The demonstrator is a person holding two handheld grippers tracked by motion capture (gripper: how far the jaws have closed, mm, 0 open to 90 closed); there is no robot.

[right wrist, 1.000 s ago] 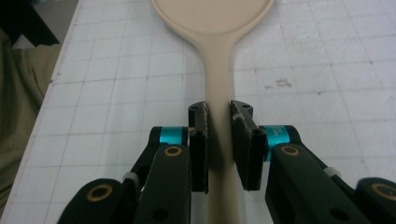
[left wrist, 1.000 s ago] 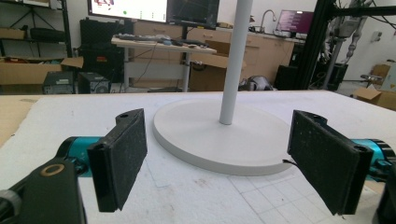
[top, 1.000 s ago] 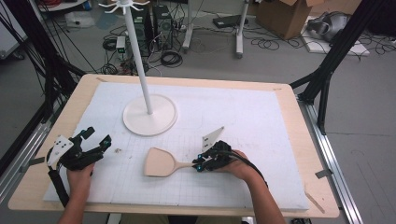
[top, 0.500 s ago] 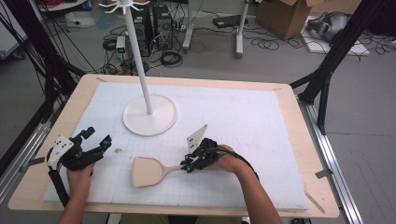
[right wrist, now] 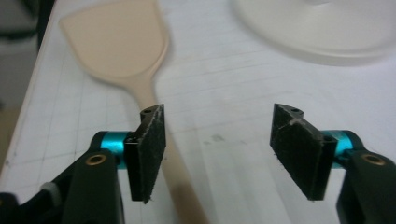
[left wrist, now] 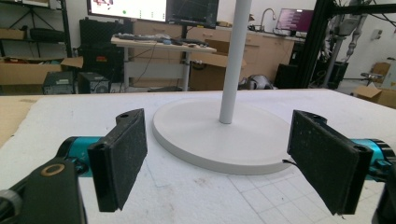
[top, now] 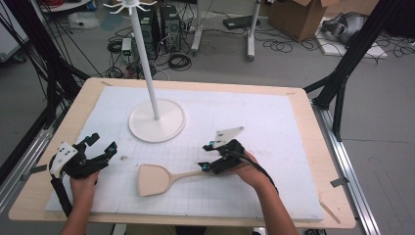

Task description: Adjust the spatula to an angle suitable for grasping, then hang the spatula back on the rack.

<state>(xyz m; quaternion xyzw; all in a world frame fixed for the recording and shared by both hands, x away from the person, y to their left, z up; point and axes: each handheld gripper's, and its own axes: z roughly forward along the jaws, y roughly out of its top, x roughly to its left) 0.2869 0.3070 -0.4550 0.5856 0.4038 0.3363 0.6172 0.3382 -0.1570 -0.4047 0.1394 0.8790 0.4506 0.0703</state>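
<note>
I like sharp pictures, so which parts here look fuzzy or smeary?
Right gripper view: the stand's round base at top is smeared soft, and the spatula is slightly blurry; the black pads look sharper. Left gripper view: pads and base crisp, the room behind softer. High view: evenly lit, slightly grainy, faint shadows.

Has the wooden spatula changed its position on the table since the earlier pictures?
Yes. The wooden spatula slid toward the person's left and nearer the table's front edge, away from the white stand base. The right gripper has just opened and released it.
</note>
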